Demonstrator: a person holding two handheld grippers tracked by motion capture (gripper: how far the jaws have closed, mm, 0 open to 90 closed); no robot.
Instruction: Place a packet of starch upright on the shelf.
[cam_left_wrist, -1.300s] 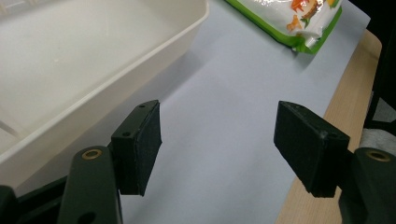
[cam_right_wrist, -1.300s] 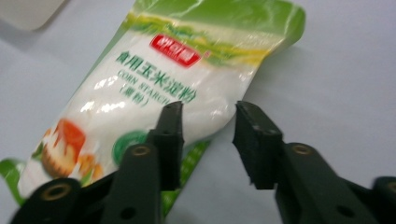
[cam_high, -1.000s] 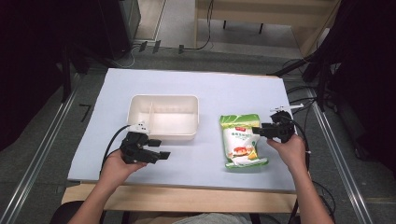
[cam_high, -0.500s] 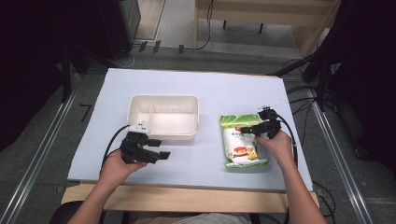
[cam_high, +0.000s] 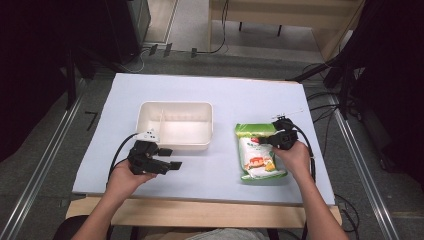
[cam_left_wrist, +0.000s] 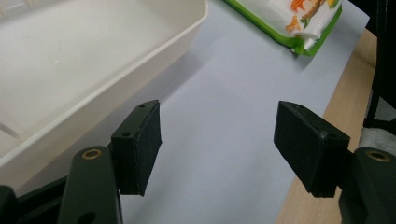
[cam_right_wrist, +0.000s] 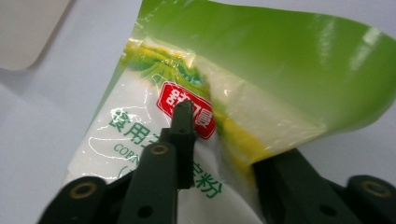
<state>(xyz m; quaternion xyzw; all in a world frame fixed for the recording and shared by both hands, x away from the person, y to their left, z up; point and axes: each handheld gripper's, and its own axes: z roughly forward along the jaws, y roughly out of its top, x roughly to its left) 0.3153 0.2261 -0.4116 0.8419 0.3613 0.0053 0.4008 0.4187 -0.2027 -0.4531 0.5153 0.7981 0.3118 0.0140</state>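
the table (cam_high: 220, 95) was evenly and brightly lit from above, while the room around it sank into near black. shadows stayed soft and short. glare streaked the shiny green packet (cam_right_wrist: 289, 60). the high view looked soft and grainy; the near black pads (cam_left_wrist: 140, 144) were slightly blurred.

Green Chinese characters "食用" printed on the white face of the green-edged bag (cam_right_wrist: 154, 116), just left of the right gripper's (cam_right_wrist: 219, 149) near jaw; below them, Latin letters "COR…", cut off by that jaw; character "粉" between the two jaws. Red badge with white characters directly behind the jaw tip, too covered to read.
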